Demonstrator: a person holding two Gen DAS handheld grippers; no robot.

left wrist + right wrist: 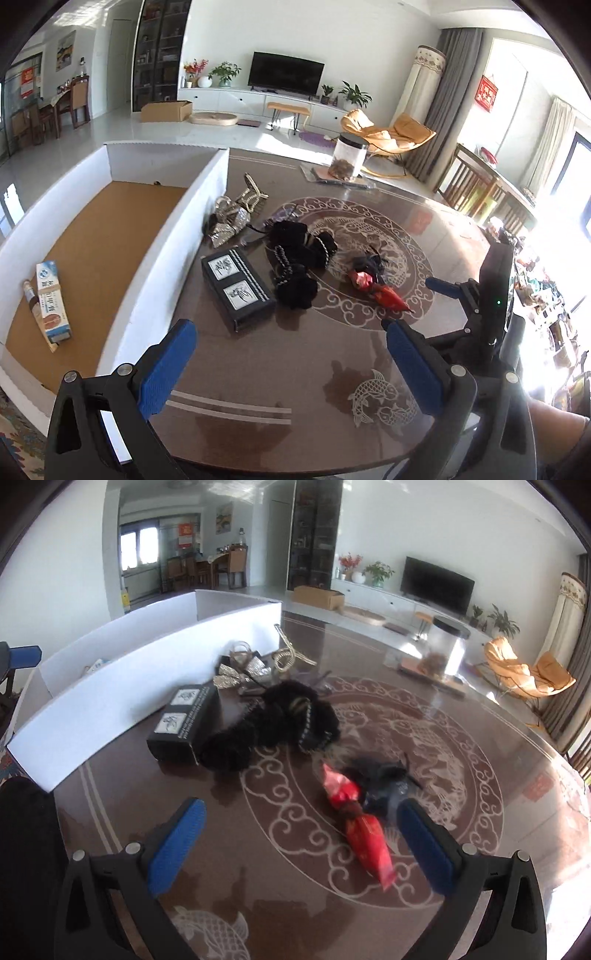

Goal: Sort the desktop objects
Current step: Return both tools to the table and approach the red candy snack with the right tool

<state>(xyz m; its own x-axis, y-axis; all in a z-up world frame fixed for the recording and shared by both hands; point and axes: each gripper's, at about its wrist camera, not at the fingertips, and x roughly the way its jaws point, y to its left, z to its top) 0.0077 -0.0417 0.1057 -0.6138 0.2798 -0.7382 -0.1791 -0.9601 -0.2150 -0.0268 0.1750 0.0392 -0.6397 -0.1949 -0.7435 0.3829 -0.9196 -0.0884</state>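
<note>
We list 1 white-walled box (207, 184) with a cork-brown floor at the left edge of the tabletop (295, 354), already holding 1 toothpaste carton (53, 302) and a slim item under it that we cannot identify. Still out on the tabletop, running from the box wall toward the centre: 1 tangle of silver and gold trinkets (232, 216) just beside the wall; 1 black rectangular box (238, 290) with 2 white label panels; 1 heap of black fuzzy items with beaded trim (299, 258), touching or nearly touching the black box; and 1 red foil packet (364, 834) lying against a dark crumpled wrapper (384, 782). 1 clear jar with a dark lid (349, 157) stands well apart at the far side. Our left gripper (291, 354) hovers above the near tabletop, fingers (168, 365) spread wide and empty. Our right gripper (301, 845) hangs low with fingers spread and empty, the red foil packet lying between them in its view. We judge the sorting partly done, with the step in hand an approach to the red packet. The next move likely calls for lowering the right fingers astride the packet, closing across its narrow width, then carrying it over the white wall.
</note>
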